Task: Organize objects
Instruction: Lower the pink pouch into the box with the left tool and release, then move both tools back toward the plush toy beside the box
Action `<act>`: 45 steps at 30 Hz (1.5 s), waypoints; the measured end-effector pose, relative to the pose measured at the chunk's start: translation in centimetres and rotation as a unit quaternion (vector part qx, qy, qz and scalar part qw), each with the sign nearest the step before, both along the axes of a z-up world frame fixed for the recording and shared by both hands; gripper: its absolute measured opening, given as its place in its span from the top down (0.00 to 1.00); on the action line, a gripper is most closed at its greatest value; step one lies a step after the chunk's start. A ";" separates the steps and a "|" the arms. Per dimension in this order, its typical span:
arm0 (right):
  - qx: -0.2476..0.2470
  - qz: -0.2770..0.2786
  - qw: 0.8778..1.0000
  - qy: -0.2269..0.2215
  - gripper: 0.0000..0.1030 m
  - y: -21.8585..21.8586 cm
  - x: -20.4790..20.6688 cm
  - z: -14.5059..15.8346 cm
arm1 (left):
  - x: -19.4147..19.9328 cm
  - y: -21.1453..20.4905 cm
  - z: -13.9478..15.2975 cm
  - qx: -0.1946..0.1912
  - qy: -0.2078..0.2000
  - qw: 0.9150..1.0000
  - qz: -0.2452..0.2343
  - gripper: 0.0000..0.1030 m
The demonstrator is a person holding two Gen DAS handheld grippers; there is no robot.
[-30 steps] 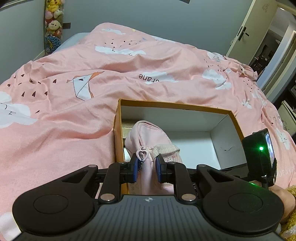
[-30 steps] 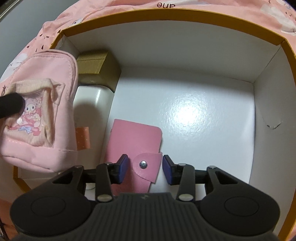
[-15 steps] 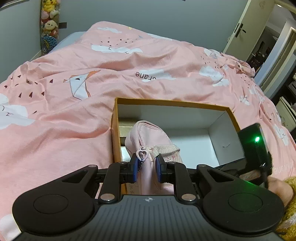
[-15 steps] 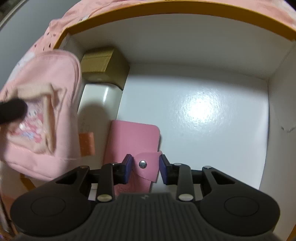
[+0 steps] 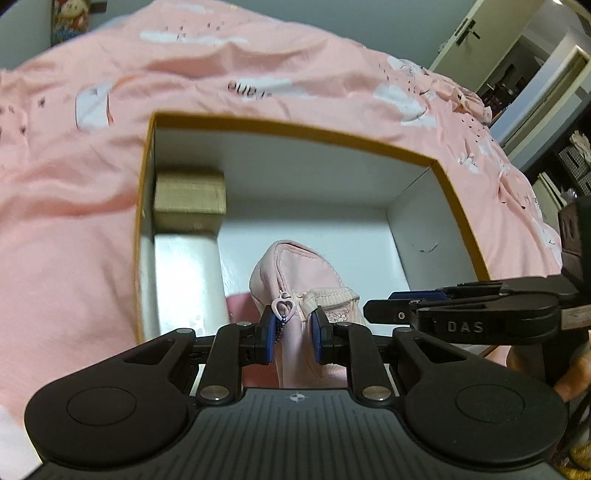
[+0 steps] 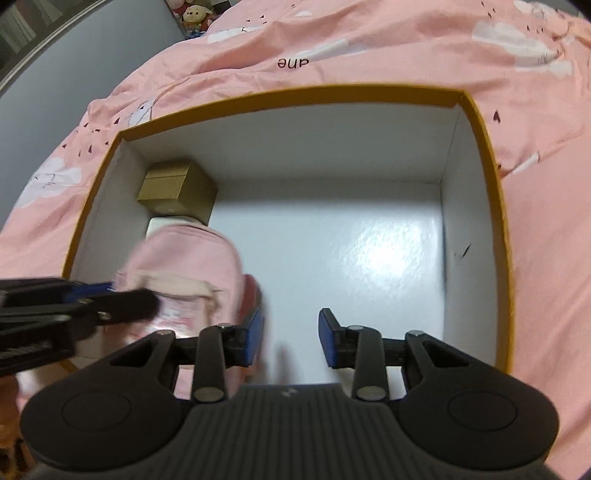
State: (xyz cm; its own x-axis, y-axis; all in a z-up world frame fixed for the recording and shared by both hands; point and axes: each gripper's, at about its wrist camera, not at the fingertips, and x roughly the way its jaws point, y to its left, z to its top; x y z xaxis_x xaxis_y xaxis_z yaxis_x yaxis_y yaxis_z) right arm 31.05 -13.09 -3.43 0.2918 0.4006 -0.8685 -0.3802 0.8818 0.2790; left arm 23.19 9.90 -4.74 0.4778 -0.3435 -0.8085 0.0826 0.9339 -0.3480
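An orange-rimmed box (image 5: 295, 129) with a white inside lies on the pink bed; it also shows in the right wrist view (image 6: 484, 122). My left gripper (image 5: 293, 332) is shut on a small pink backpack pouch (image 5: 295, 269) and holds it over the box's near left part. In the right wrist view the pouch (image 6: 184, 258) hangs from the left gripper (image 6: 122, 299). My right gripper (image 6: 290, 338) is open and empty above the box floor. A pink wallet (image 6: 253, 299) lies under the pouch, mostly hidden.
A gold carton (image 5: 190, 195) stands in the box's far left corner, with a white case (image 5: 188, 273) in front of it. The gold carton also shows in the right wrist view (image 6: 177, 188). The pink duvet (image 5: 66, 240) surrounds the box. A door (image 5: 465, 33) is at the far right.
My right gripper let go of the pink wallet, opened and pulled back and up. My left gripper moved right and forward, bringing the pouch over the box, above the wallet.
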 end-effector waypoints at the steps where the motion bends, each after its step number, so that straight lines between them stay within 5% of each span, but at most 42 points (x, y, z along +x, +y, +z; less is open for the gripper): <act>1: 0.010 -0.003 1.000 0.008 0.61 -0.1 0.1 -0.2 | 0.0 0.0 -0.4 0.001 0.003 1.000 0.003 0.79; 10: 0.069 -0.015 0.996 0.056 0.60 -0.4 -0.8 -0.8 | -0.3 -1.3 -1.1 0.060 0.003 0.998 -0.016 0.72; 15: 0.084 -0.010 0.994 0.064 0.60 -0.2 -1.0 -1.2 | -1.7 -2.1 0.1 0.114 -0.033 0.992 -0.029 0.61; 20: 0.100 -0.003 0.993 0.069 0.61 0.1 -0.8 -1.7 | -3.2 -1.3 2.0 0.112 -0.062 0.992 -0.013 0.59; 25: 0.104 0.007 0.992 0.077 0.75 0.7 -0.8 -2.5 | -4.7 -0.7 3.4 0.086 -0.085 0.993 0.017 0.59; 32: 0.101 0.018 0.992 0.067 0.72 1.1 -1.0 -2.5 | -5.8 -0.8 3.7 0.087 -0.094 0.991 0.032 0.57; 37: 0.088 0.035 0.995 0.018 0.55 0.8 -2.4 -0.2 | -7.0 -1.0 4.7 0.095 -0.112 0.989 0.030 0.56; 41: 0.071 0.054 0.994 -0.059 0.37 0.2 -5.2 3.0 | -8.6 -1.7 6.3 0.127 -0.144 0.981 0.033 0.43; 45: 0.069 0.055 0.988 -0.124 0.34 -1.2 -8.6 5.2 | -10.3 -1.7 7.2 0.137 -0.149 0.978 0.051 0.36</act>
State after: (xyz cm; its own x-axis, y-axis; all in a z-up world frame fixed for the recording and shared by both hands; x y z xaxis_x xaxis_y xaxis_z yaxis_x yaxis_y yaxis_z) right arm 22.47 -14.31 1.82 0.4380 0.5509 -0.7104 -0.5430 0.7919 0.2793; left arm 12.92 8.23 2.45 0.7265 -0.0707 -0.6835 0.0427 0.9974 -0.0578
